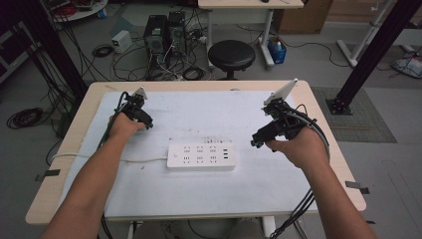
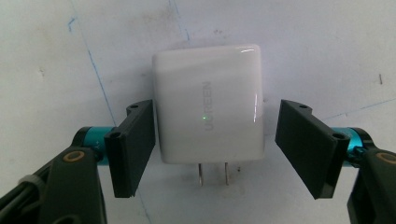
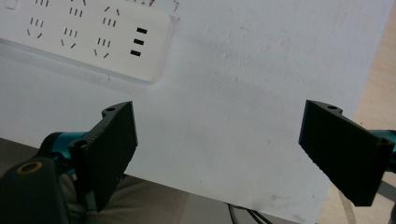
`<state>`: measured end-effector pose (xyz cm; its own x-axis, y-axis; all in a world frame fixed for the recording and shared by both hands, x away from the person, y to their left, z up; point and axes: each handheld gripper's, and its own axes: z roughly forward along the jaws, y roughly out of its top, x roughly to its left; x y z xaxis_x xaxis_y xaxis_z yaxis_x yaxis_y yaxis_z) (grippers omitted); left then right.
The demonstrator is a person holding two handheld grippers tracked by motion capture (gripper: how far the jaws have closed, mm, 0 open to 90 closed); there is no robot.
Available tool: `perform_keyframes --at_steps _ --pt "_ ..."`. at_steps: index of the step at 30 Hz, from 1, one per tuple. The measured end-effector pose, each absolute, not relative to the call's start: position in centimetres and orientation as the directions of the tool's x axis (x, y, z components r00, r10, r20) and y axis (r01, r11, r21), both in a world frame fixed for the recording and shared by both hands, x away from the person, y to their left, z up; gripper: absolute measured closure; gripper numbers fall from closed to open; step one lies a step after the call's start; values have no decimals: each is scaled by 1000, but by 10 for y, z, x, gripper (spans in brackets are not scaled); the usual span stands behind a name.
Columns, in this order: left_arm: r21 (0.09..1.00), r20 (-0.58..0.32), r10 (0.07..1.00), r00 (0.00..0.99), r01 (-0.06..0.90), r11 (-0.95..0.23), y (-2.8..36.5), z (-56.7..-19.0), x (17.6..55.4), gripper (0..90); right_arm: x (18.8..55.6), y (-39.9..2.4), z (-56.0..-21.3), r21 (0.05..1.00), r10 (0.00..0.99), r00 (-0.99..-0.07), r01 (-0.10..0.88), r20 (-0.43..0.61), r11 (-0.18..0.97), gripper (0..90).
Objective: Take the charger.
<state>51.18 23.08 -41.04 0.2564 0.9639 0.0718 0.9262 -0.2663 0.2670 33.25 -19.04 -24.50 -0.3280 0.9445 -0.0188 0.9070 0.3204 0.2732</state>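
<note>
A pale wooden table [image 1: 59, 184] is seen from above, covered by a large white sheet [image 1: 278, 184]. On the sheet, between the two hand-held tools and nearer the person, a long white plastic power strip [image 1: 201, 156] lies flat, sockets facing up; it is seen again at the upper left of the right gripper view [image 3: 84, 37].

The right gripper [image 1: 259, 141] is held above the sheet just right of the strip. Its jaws are spread wide, with nothing between them but bare sheet.

The left gripper [image 1: 144, 122] is lowered to the sheet, left of the strip and apart from it. In the left gripper view, a small white glossy plastic wall charger [image 2: 208, 103], squarish with rounded corners, lies flat between the half-spread jaws, its two metal prongs [image 2: 213, 173] pointing back toward the tool. The left jaw stands at or against one flat side; a clear gap is left at the right jaw, so the charger is bracketed but not yet clamped.

The charger is judged to be light, rigid and not fragile, yet its polished shell is likely to be slippery. It is best taken across its two flat side walls, near the middle of the body, with the prongs left free for a socket. A firm, square squeeze is advised, so that twisting is avoided.
</note>
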Motion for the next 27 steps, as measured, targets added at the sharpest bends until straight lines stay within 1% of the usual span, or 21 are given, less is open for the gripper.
perform_keyframes --at_steps 3,10,12,14,15,23,27 --pt "271 71 967 247 928 -257 232 -410 513 287 333 -191 -244 276 947 -321 909 -19 314 111" --pt "267 76 969 237 931 -249 232 -411 513 323 333 -191 -244 278 944 -328 905 -22 321 111" --pt "275 69 967 245 927 -254 232 -410 513 372 334 -191 -245 276 946 -323 908 -20 316 111" --pt "274 82 966 246 926 -259 231 -410 513 394 333 -191 -245 274 947 -322 909 -19 315 111" --pt "277 75 968 241 927 -253 232 -410 513 408 333 -191 -246 274 947 -321 909 -20 314 111" --pt "270 73 967 242 929 -253 231 -408 511 421 334 -193 -247 268 950 -313 914 -19 306 111" --pt "259 68 961 266 926 -275 231 -404 508 423 335 -193 -248 264 950 -312 915 -18 306 111"
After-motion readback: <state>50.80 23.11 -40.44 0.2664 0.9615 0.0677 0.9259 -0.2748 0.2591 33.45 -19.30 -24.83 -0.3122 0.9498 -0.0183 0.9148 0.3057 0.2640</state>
